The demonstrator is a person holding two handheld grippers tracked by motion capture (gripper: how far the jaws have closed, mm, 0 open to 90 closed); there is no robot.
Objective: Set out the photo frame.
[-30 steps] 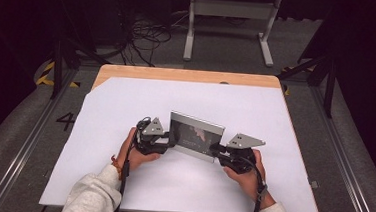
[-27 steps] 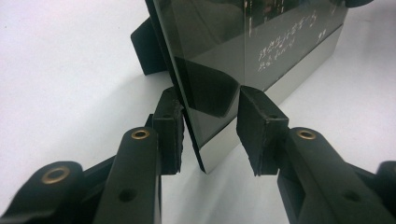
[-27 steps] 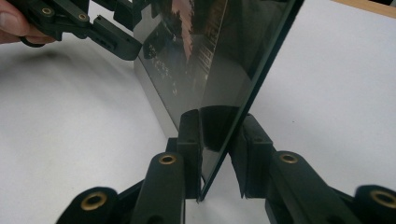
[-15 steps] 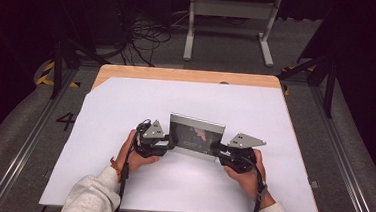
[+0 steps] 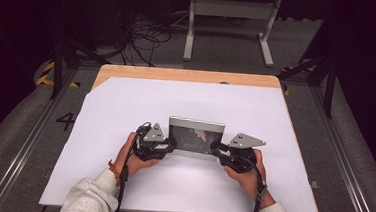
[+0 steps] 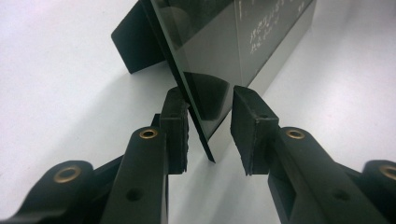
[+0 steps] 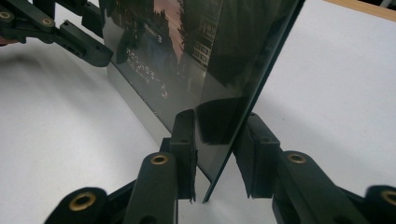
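I see a big white table (image 5: 125, 111) with a picture frame (image 5: 196, 136) standing up near the middle of it, close to me. It is a flat glass frame with a dark photo and a silver edge, and it leans back on a small black stand (image 6: 135, 42) behind it.

My left gripper (image 5: 169, 146) is at the frame's left end and my right gripper (image 5: 219, 151) is at its right end. Both sit low, by the bottom corners.

In the left gripper view the corner of the glass sits between the two black jaws. One pad is right at the glass, the other stands a little off, so the jaws are spread, not pinching. They have just been closing a bit.

In the right gripper view the glass edge is between the jaws too. I can see gaps on both sides, so those jaws are spread as well. They have just been opening a bit.

I think I am setting the frame on the table or fixing how it stands. Next, I should either squeeze both ends gently or back both grippers straight out, slowly, so the frame does not tip.
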